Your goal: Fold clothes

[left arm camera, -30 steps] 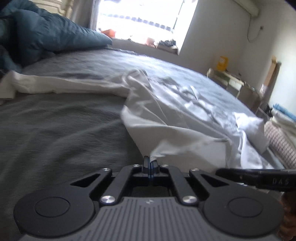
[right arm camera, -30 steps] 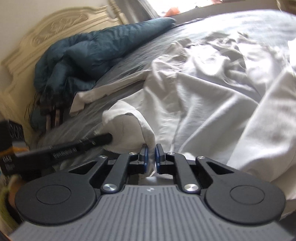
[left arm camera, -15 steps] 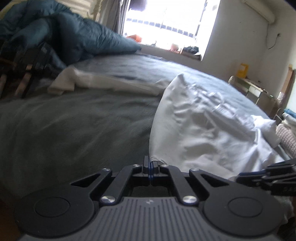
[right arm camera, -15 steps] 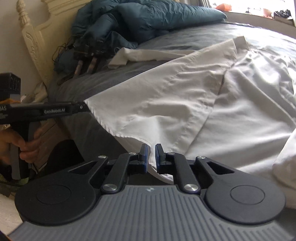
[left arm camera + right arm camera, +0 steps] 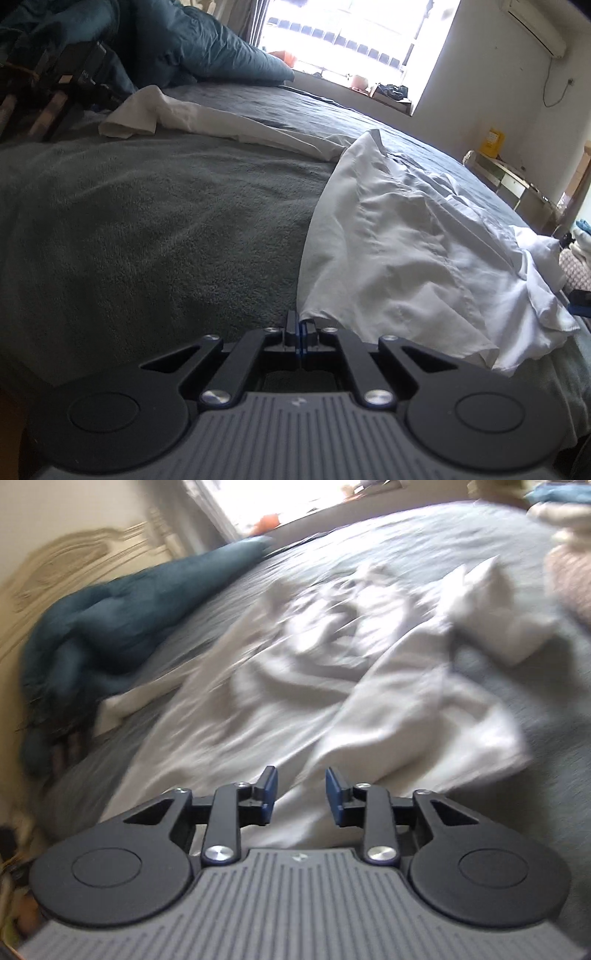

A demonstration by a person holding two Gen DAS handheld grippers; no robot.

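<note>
A white shirt (image 5: 413, 258) lies crumpled on a grey-green bed cover (image 5: 147, 229), one long sleeve (image 5: 207, 118) stretched out to the far left. My left gripper (image 5: 300, 325) is shut on the shirt's near corner at the bed's front edge. In the right wrist view the same white shirt (image 5: 332, 672) spreads out, blurred by motion. My right gripper (image 5: 301, 794) is open just above the shirt's near edge, nothing between its fingers.
A dark teal duvet (image 5: 207, 48) is bunched at the headboard (image 5: 74, 565). A bright window (image 5: 354, 33) is beyond the bed. Low furniture (image 5: 517, 181) and stacked textiles (image 5: 569, 542) stand to the right of the bed.
The right gripper has let go of the shirt's edge and opened, and its view swung toward the bed's middle. The left gripper stays shut on its corner and has hardly moved.
</note>
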